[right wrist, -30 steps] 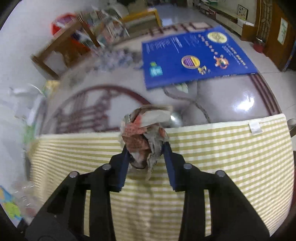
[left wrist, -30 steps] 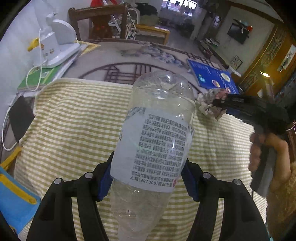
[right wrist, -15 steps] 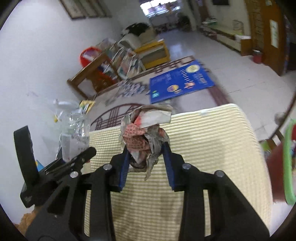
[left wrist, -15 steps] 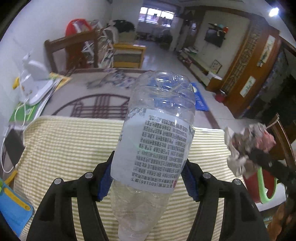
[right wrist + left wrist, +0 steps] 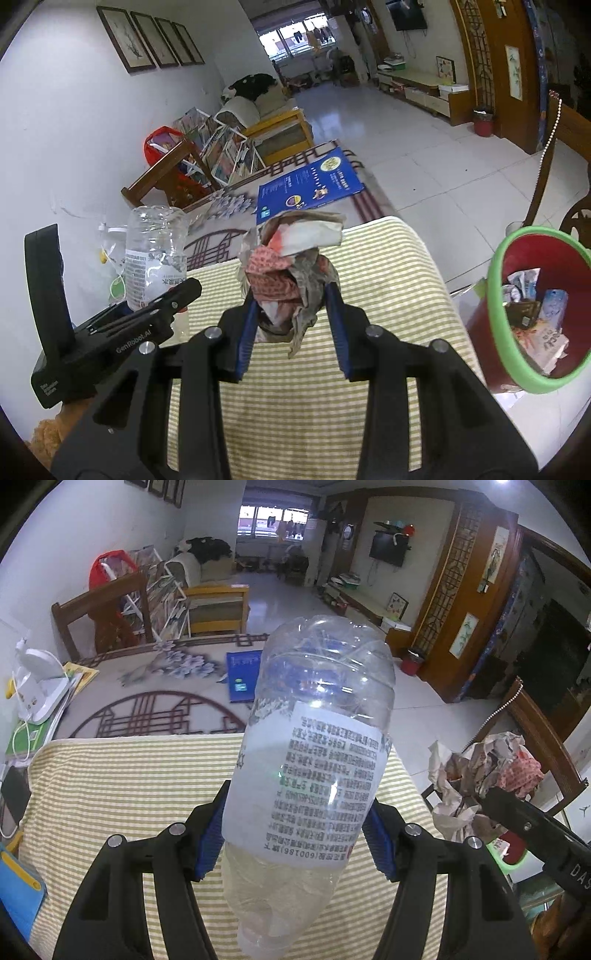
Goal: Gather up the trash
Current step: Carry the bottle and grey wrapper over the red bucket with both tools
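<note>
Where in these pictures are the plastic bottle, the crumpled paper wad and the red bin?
plastic bottle (image 5: 314,775), left wrist view, on its printed label.
crumpled paper wad (image 5: 291,273), right wrist view, on its patterned middle.
red bin (image 5: 496,295), right wrist view, on its green rim.

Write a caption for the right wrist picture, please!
Right gripper carries crumpled paper toward the red bin, beside the bottle.
</note>
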Motion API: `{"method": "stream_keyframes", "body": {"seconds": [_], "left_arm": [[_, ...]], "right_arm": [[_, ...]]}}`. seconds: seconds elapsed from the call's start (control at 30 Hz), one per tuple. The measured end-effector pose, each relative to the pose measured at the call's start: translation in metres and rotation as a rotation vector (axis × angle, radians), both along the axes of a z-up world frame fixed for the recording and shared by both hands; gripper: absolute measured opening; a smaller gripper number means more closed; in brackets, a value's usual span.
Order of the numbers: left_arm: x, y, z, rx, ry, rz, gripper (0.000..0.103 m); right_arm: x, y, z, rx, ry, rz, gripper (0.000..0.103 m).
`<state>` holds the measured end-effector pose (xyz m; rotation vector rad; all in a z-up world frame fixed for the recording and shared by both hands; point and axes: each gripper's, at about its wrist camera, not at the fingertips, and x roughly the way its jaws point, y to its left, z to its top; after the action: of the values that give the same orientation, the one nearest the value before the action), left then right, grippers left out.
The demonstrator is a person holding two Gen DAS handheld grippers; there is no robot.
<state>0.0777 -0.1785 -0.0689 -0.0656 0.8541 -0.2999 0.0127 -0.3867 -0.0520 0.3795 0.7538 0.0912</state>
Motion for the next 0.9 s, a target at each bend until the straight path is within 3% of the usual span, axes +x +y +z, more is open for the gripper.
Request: {"method": "stream_keyframes", "body": {"seconds": [0.9], "left_arm": [[-0.039, -0.086, 0.013, 0.034, -0.009, 0.01, 0.06]], "right_arm": [[-0.032, -0.087, 0.006, 0.024, -0.05, 0.001, 0.036]]}}
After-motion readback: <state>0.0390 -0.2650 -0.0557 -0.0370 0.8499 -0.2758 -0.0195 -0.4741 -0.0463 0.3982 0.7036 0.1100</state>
